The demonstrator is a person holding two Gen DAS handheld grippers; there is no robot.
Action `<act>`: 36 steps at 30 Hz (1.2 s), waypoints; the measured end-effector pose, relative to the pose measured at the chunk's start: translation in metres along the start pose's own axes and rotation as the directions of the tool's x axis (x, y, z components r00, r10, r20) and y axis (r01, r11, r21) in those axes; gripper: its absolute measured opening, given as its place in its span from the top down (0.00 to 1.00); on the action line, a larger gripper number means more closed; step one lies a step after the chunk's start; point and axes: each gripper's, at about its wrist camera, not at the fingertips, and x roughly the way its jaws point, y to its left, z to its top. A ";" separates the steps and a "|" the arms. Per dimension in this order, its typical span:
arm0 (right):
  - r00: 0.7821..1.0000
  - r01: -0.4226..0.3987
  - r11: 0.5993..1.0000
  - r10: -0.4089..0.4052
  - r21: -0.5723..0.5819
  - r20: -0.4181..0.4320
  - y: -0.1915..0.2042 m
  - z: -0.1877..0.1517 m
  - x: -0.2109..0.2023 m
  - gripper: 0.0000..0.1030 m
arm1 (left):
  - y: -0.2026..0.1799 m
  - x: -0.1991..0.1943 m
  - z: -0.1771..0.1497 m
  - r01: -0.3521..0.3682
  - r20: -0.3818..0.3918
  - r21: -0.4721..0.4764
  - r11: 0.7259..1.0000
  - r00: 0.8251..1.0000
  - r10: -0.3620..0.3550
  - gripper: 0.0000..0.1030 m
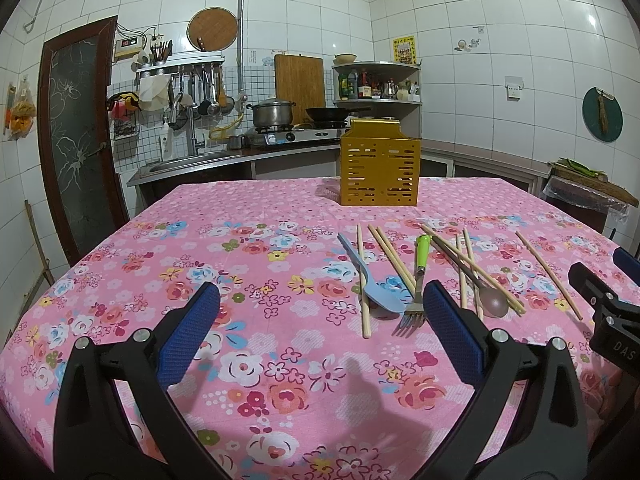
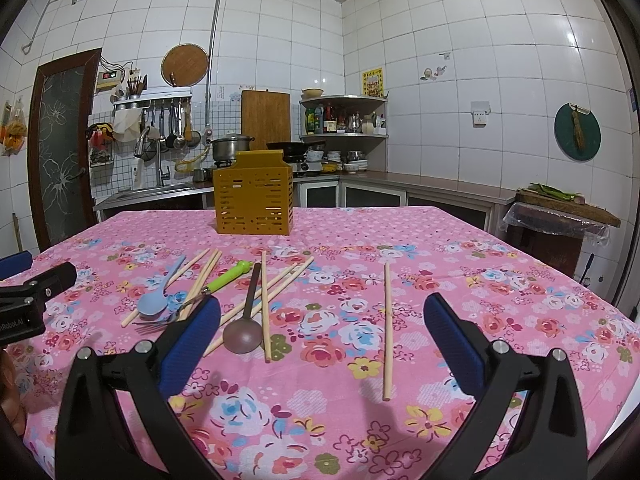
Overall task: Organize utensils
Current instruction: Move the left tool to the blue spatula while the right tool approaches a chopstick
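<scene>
- On the floral cloth (image 2: 460, 280): chopsticks (image 2: 387, 328), blue spoon (image 2: 154, 300), brown spoon (image 2: 242, 332) and green fork (image 2: 224, 278) lie scattered, all outside the holder (image 2: 253, 200), which stands beyond them.
- Left gripper (image 1: 320, 332): jaws spread, empty.
- Right gripper (image 2: 322, 340): jaws spread, empty.

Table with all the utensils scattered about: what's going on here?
A person holds two grippers over the table, both open and empty: left gripper, right gripper. Nothing is sorted yet. The chopsticks, blue spoon, fork and dark spoon lie loose on the cloth, apart from the yellow holder standing farther back.
</scene>
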 end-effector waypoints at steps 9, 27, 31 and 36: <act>0.997 -0.054 0.998 0.056 0.032 -0.048 -0.009 0.024 0.004 0.04 | 0.008 0.004 0.026 0.001 -0.043 -0.018 1.000 0.999 -0.002 0.05; 0.980 0.056 0.998 -0.061 -0.033 -0.190 -0.028 0.081 0.098 0.04 | 0.008 0.108 0.094 0.059 -0.254 -0.054 0.997 0.965 -0.071 0.05; 0.970 0.075 0.997 -0.075 -0.009 -0.232 -0.037 0.085 0.127 0.04 | 0.007 0.135 0.096 0.067 -0.281 -0.079 0.995 0.956 -0.087 0.05; 0.952 0.105 0.994 -0.098 0.008 -0.291 -0.051 0.074 0.158 0.04 | 0.001 0.160 0.097 0.060 -0.286 -0.061 0.996 0.955 -0.075 0.05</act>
